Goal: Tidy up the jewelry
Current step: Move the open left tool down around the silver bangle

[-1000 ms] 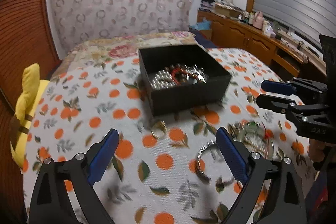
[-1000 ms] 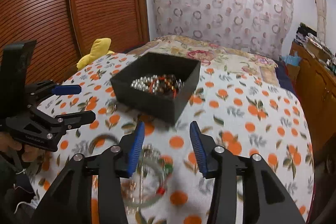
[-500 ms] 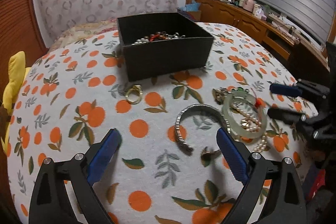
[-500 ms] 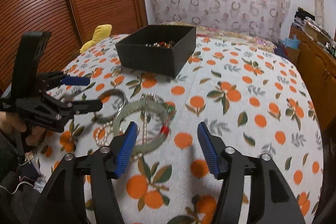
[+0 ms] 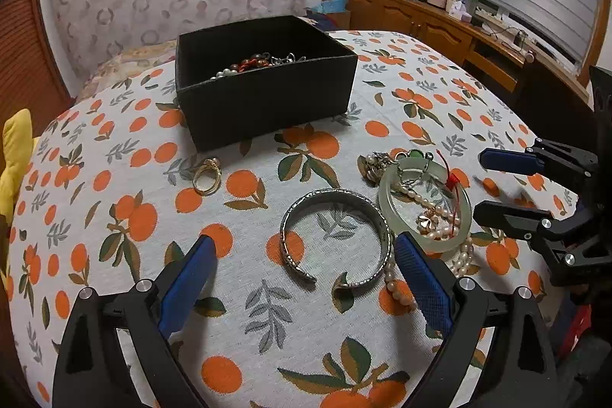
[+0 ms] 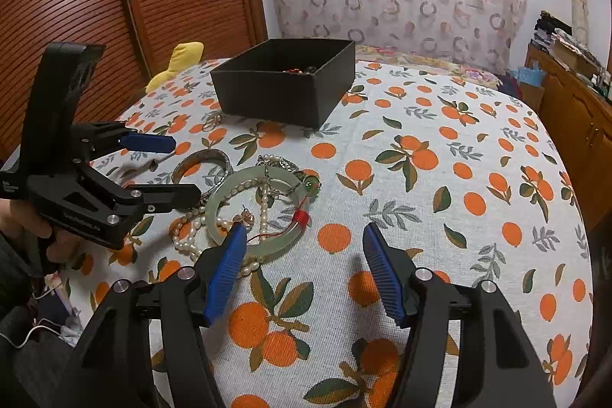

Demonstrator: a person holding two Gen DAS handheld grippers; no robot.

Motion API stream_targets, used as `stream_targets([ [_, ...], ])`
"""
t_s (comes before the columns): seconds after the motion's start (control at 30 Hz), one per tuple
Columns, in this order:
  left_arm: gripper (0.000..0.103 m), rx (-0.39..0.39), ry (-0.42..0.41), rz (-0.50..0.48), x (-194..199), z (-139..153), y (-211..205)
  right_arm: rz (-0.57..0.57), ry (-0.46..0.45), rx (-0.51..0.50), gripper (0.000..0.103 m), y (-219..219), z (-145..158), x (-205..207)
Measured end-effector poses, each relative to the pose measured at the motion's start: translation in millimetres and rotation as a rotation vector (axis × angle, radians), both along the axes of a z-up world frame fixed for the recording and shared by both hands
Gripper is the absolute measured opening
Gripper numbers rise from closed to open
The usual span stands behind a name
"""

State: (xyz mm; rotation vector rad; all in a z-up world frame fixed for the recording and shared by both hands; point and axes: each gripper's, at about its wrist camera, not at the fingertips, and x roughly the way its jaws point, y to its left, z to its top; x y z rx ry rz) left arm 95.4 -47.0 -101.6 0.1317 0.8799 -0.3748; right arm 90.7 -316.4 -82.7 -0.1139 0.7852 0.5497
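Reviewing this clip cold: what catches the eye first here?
The black box, already holding beads, sits at the far side of the orange-print tablecloth. Nearer lies loose jewelry: a silver cuff touching a jade bangle tangled with pearls, and a gold ring apart to the left. Both the left hand-held gripper and right hand-held gripper are open, empty.

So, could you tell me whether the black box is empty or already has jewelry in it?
Not empty. The left wrist view shows pearls and red-brown beads piled inside the box; the lidless top leaves them visible.
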Motion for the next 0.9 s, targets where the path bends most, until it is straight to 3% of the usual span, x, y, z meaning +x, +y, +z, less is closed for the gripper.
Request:
stream_targets([
  [0.43, 0.087, 0.006, -0.003, 0.036, 4.4, -1.1, 3.0, 0.006, -0.006, -0.017, 0.065, 1.9, -1.9, -1.5],
  [0.7, 0.062, 0.022, -0.006, 0.004, 7.6, -0.5, -9.4, 0.006, -0.005, -0.017, 0.065, 1.0, -1.7, -1.5],
  [0.9, 0.057, 0.027, -0.015, -0.015, 1.5, 0.3, -12.5, 0.013, -0.002, -0.029, 0.066, 6.9, -1.6, -1.1],
])
